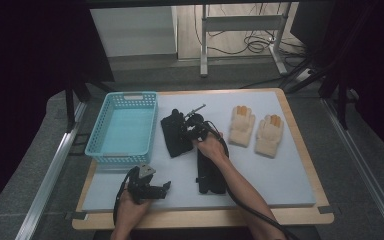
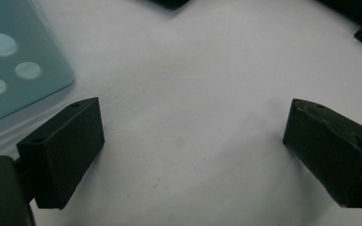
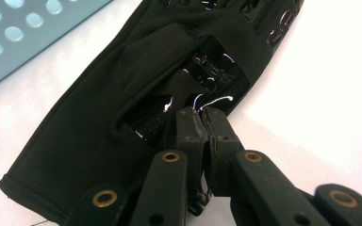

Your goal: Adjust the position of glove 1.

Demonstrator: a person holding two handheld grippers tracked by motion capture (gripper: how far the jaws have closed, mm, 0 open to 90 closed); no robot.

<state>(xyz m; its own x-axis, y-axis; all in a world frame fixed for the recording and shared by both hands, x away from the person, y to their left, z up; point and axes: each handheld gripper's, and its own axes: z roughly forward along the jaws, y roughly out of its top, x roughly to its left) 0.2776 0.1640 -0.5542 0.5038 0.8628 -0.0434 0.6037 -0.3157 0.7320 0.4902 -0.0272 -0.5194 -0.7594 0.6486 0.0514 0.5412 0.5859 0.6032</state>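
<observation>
1. The black fabric glove with glossy grip patches (image 3: 136, 108) lies flat on the pale grey foam mat (image 1: 280, 170), just right of the light blue perforated plastic basket (image 1: 122, 127). Your right gripper (image 3: 202, 115) has its jaws pressed together at the glove's edge, apparently pinching only a thin fold near a shiny patch. That is your biggest risk: so shallow a bite could slide off the slick patch when you lift, dropping the glove short of the basket.
2. The second black glove (image 1: 210, 175) lies under your right forearm, near the mat's front. If your arm drags across it as you swing left, it may shift or bunch.
3. The basket's right wall stands close to the glove. A low carry could snag the hanging cuff on the rim.
4. The 2 cream knitted gloves (image 1: 255, 130) lie well apart to the right, so they are little threatened.
5. Your left gripper (image 2: 193, 155) hovers wide open over bare mat, holding nothing; keep it out of the right hand's path.
</observation>
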